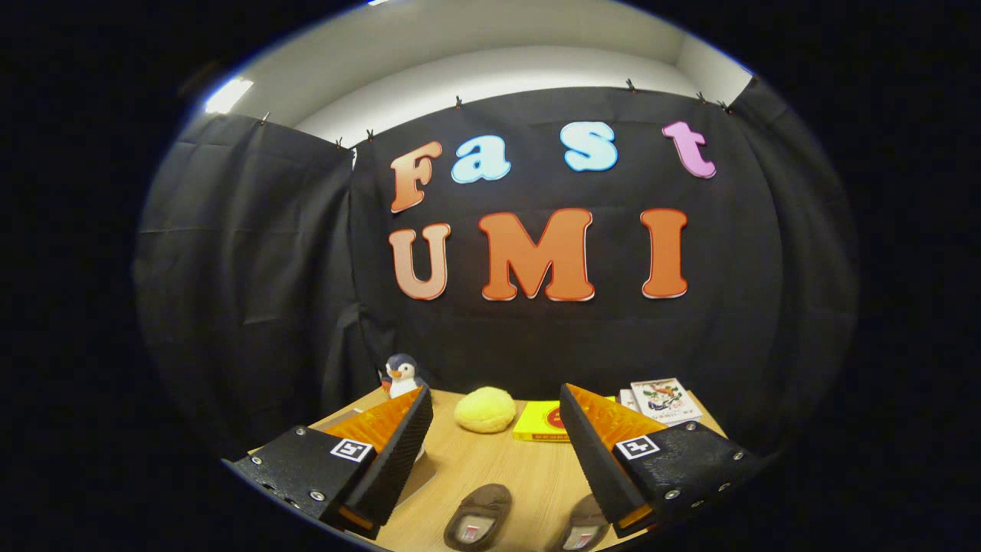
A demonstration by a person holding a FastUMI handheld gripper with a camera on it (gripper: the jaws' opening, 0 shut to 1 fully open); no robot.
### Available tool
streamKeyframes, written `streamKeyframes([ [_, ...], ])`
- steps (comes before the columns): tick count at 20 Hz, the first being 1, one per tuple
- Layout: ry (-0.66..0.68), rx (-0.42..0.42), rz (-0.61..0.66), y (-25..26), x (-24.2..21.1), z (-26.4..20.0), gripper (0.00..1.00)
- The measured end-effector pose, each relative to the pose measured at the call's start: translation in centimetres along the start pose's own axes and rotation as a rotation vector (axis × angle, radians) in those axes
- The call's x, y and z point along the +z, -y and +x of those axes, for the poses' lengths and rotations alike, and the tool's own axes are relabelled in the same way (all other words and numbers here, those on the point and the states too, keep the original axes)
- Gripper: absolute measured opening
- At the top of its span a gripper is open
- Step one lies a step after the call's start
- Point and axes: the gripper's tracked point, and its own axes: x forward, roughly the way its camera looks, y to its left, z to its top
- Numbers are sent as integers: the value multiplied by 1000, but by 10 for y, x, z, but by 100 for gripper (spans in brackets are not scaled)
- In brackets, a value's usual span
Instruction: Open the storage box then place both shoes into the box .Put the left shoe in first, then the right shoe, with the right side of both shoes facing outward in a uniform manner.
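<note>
The hand-held gripper [490, 452] hovers wide open and empty above the table [529, 471]. Two brown slippers, one [478, 517] beside the other [580, 525], lie near its front edge; they look soft and light, best pinched at the heel rim.

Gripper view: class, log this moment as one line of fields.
gripper: open, holding nothing | shoes: left one between jaws, right one by right jaw | table: penguin toy, yellow bun, yellow box beyond | storage box: unseen
</note>
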Motion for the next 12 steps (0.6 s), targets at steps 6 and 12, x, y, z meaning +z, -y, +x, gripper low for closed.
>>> streamKeyframes([
  [6, -308, 136, 148, -47, -89, 36, 99],
  [12, -458, 273, 250, -91, -133, 50, 97],
])
